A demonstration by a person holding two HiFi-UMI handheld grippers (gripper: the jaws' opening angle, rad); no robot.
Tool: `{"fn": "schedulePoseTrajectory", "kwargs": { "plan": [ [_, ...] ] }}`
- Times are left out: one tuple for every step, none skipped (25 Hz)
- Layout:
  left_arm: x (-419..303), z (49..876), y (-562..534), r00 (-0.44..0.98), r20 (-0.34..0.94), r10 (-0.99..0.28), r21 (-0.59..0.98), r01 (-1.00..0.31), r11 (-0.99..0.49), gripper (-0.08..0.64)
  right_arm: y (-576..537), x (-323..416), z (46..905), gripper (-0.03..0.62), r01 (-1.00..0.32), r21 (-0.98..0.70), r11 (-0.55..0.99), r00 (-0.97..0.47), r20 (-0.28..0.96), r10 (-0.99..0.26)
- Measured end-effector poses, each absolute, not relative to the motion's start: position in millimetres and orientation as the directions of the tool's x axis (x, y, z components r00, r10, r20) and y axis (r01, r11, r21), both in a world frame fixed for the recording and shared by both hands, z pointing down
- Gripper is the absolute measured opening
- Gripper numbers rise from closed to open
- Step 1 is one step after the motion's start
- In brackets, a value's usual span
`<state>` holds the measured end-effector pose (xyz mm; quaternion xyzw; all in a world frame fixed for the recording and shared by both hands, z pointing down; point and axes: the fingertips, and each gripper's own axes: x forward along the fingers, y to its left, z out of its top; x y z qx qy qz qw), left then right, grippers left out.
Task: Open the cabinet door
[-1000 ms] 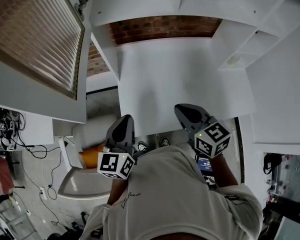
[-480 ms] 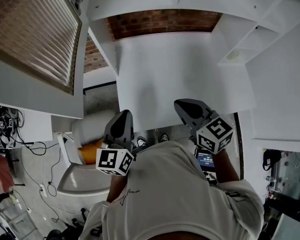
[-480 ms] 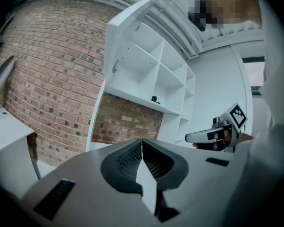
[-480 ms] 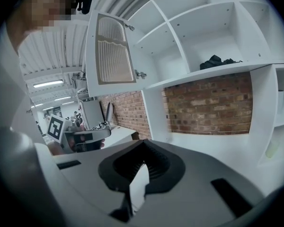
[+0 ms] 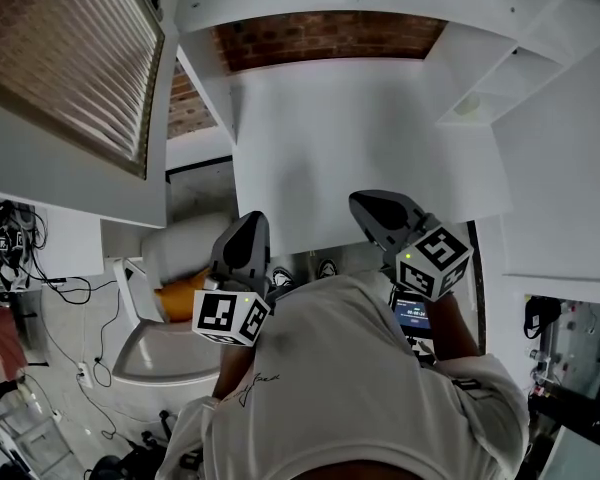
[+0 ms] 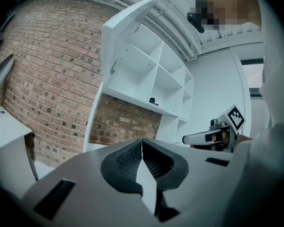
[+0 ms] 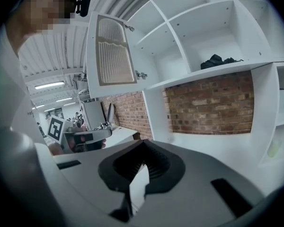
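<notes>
The cabinet door (image 5: 70, 68), white with a ribbed panel, stands swung open at the upper left of the head view. The right gripper view shows the door (image 7: 111, 56) hanging out from the white shelf unit. From the left gripper view the door (image 6: 120, 27) is seen edge-on. My left gripper (image 5: 246, 224) and right gripper (image 5: 362, 206) are held side by side near the person's chest, well short of the door. Both are shut with nothing between the pads, as the left gripper (image 6: 142, 143) and right gripper (image 7: 143, 145) show in their own views.
The white shelf unit (image 7: 199, 27) has open compartments, one holding a dark object (image 7: 217, 59). Below it is a brick wall (image 7: 213, 105) and a white counter (image 5: 360, 148). At lower left on the floor are a white chair (image 5: 155, 363) and cables (image 5: 20, 258).
Both grippers keep their place and stay shut. Only the head view has shifted slightly.
</notes>
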<state>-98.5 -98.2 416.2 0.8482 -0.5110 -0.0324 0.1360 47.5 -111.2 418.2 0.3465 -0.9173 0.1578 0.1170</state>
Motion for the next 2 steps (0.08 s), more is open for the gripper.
{"fn": "schedulePoseTrajectory", "kwargs": {
  "plan": [
    [-98.4, 415.6, -98.3, 0.476, 0.082, -0.876, 0.263, -0.858, -0.442, 0.017, -111.2, 47.2, 417.7, 0.021, -0.671, -0.208, 0.712, -0.734, 0.322, -0.598],
    [-98.5, 415.1, -98.4, 0.476, 0.080, -0.876, 0.262, -0.858, -0.442, 0.017, -111.3, 46.8, 417.1, 0.021, -0.670, -0.207, 0.713, -0.735, 0.320, -0.598]
  ]
}}
